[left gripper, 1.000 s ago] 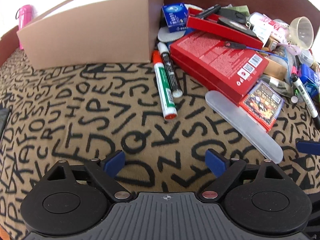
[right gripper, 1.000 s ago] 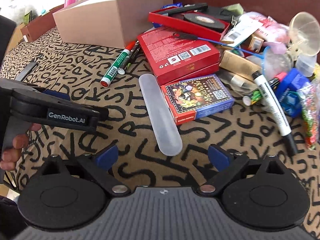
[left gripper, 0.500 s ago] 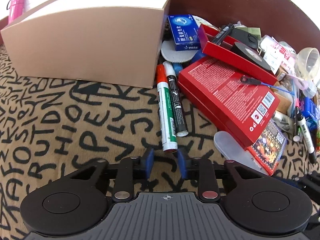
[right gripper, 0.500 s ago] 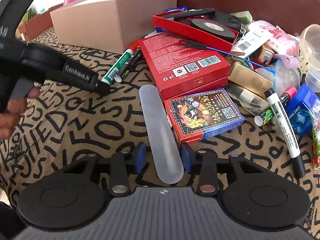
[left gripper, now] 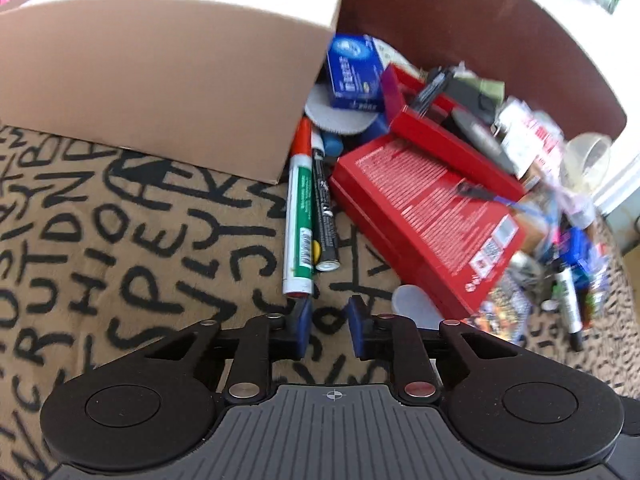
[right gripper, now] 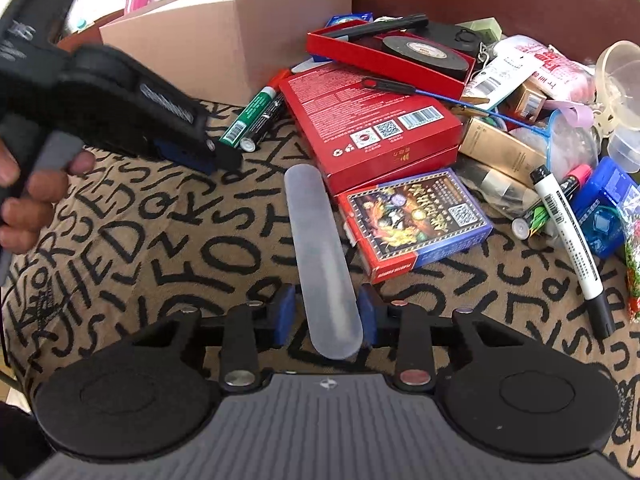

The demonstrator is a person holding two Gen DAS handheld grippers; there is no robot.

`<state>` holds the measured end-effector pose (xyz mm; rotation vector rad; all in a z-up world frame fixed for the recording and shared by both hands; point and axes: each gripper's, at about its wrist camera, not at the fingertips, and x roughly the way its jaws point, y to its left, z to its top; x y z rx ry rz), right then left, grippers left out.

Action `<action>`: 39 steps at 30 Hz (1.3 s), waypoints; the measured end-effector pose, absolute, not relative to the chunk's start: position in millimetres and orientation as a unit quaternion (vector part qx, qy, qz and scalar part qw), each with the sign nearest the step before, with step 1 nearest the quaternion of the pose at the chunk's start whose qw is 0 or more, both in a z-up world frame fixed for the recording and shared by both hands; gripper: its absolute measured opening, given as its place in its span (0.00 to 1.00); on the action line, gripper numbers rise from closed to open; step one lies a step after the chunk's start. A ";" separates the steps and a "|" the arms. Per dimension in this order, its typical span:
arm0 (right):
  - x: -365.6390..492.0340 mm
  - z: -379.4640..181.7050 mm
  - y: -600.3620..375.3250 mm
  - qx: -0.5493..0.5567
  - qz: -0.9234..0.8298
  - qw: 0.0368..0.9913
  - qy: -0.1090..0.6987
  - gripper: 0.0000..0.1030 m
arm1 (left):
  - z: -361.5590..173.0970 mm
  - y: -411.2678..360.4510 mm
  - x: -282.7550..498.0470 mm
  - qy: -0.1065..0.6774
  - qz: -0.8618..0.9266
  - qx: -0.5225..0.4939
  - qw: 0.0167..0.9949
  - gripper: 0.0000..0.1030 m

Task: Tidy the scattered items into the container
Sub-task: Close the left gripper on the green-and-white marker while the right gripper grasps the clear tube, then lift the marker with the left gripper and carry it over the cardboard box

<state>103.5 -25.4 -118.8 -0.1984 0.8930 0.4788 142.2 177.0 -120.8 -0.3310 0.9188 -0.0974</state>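
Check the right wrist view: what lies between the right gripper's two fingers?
In the right wrist view, the translucent case lies between the right gripper fingers, near end inside the gap.

Frosted case (right gripper: 322, 260) between hand-held gripper (right gripper: 326, 316) fingers

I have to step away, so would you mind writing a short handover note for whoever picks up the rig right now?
Left claw: partly open, holding nothing, just short of the near end of the green marker, which lies beside a black marker at the corner of the cardboard box.
Right claw: open around the near end of the frosted plastic case; the pads look not yet pressed on it.
Done: nothing seen going into the box; its inside is hidden.
Left: close on the case and the marker, drop them in the box, then clear the red boxes, card deck and the remaining pile.
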 end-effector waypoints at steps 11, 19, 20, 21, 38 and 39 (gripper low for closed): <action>103.4 -120.1 -25.3 -0.081 0.223 0.872 0.428 0.40 | -132.4 179.3 173.2 0.446 -0.034 -0.109 0.888 0.28; 90.8 -116.4 -15.0 -0.091 0.251 0.858 0.439 0.30 | -129.8 187.9 161.7 0.450 -0.042 -0.115 0.885 0.11; 85.1 -115.1 -12.3 -0.091 0.263 0.852 0.443 0.30 | -128.8 190.3 154.5 0.454 -0.046 -0.119 0.882 0.11; 78.8 -113.7 -9.4 -0.090 0.278 0.845 0.447 0.30 | -127.5 193.7 145.1 0.459 -0.051 -0.119 0.879 0.11; 81.8 -120.8 22.7 -0.139 0.315 0.825 0.447 0.33 | -122.8 190.3 119.7 0.473 -0.064 -0.037 0.878 0.13; 81.4 -120.9 22.8 -0.143 0.318 0.823 0.448 0.32 | -122.5 191.9 118.9 0.475 -0.067 -0.042 0.876 0.13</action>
